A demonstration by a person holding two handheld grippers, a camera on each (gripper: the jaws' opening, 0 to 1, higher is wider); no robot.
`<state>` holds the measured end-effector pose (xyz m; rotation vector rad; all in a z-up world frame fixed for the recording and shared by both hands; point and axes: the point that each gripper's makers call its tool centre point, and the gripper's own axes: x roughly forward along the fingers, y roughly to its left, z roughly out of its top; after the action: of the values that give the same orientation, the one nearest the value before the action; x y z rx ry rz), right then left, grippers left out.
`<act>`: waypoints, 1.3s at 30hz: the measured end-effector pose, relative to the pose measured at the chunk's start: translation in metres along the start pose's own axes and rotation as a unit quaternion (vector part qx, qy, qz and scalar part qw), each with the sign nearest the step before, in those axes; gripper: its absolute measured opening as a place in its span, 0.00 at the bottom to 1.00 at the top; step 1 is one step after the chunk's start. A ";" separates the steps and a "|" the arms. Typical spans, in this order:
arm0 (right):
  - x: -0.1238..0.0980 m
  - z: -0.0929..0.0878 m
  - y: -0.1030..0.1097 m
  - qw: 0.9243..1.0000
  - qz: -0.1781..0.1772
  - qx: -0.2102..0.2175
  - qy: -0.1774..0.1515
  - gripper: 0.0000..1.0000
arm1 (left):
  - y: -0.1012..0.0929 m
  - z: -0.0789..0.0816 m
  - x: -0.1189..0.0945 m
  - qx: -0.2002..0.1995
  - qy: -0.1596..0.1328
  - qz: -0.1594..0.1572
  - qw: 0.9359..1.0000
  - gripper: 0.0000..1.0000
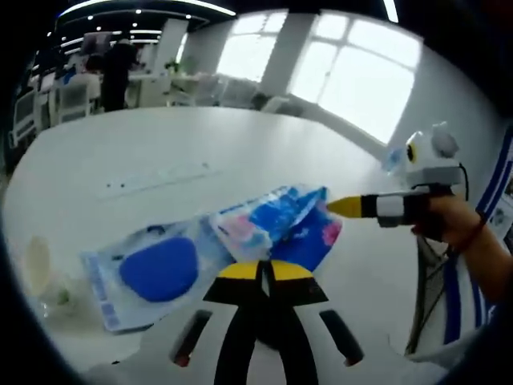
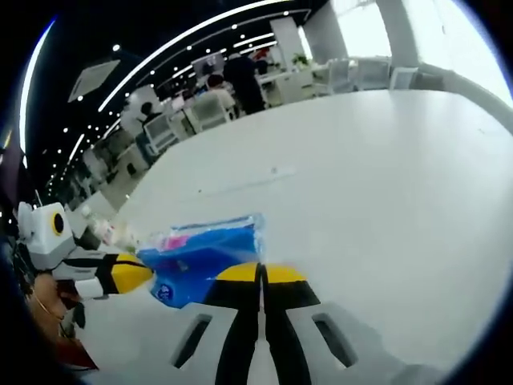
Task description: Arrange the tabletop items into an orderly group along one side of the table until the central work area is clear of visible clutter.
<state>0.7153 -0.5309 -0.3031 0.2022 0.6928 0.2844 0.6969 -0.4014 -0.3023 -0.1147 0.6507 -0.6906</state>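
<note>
Both our grippers [image 1: 261, 271] [image 2: 260, 274] pinch one blue packet [image 1: 276, 220] [image 2: 210, 250] with jaws closed, over the near table [image 1: 240, 152]; we judge it mid-carry, next set beside the pouch [image 1: 152, 273].

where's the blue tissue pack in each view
Left gripper view: the blue tissue pack sits at centre, just above the left gripper, overlapping a clear package.
Right gripper view: lower left of centre, just above the right gripper.
Shared landmark: the white table, with the tissue pack between both yellow-tipped grippers.
</note>
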 end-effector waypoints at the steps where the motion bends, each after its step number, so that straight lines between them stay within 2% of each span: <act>1: 0.001 0.000 -0.004 1.000 -0.005 -0.002 0.000 0.01 | -0.001 0.000 0.004 0.001 0.000 -0.001 1.000 0.00; 5: 0.004 0.002 -0.015 1.000 -0.014 0.000 -0.002 0.01 | -0.004 0.003 0.016 0.006 -0.003 -0.007 1.000 0.00; 8: 0.007 0.002 -0.023 1.000 -0.019 0.006 -0.002 0.01 | -0.003 0.004 0.027 -0.012 -0.005 -0.009 1.000 0.00; 12: 0.012 0.002 -0.033 1.000 -0.030 0.006 0.000 0.01 | -0.004 0.005 0.041 0.003 -0.002 -0.007 1.000 0.00; 22: 0.025 0.010 -0.051 0.998 -0.040 0.038 -0.009 0.01 | 0.000 0.010 0.065 -0.024 -0.006 -0.001 1.000 0.00; 30: 0.039 0.009 -0.062 0.998 -0.045 0.042 -0.001 0.01 | 0.001 0.006 0.080 -0.023 0.004 0.000 1.000 0.01; 39: 0.055 0.003 -0.071 0.997 -0.036 0.063 0.006 0.01 | 0.014 -0.002 0.095 -0.023 0.015 0.015 0.999 0.00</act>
<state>0.7706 -0.5804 -0.3532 0.2949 0.7299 0.1724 0.7588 -0.4497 -0.3575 -0.1376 0.6962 -0.6485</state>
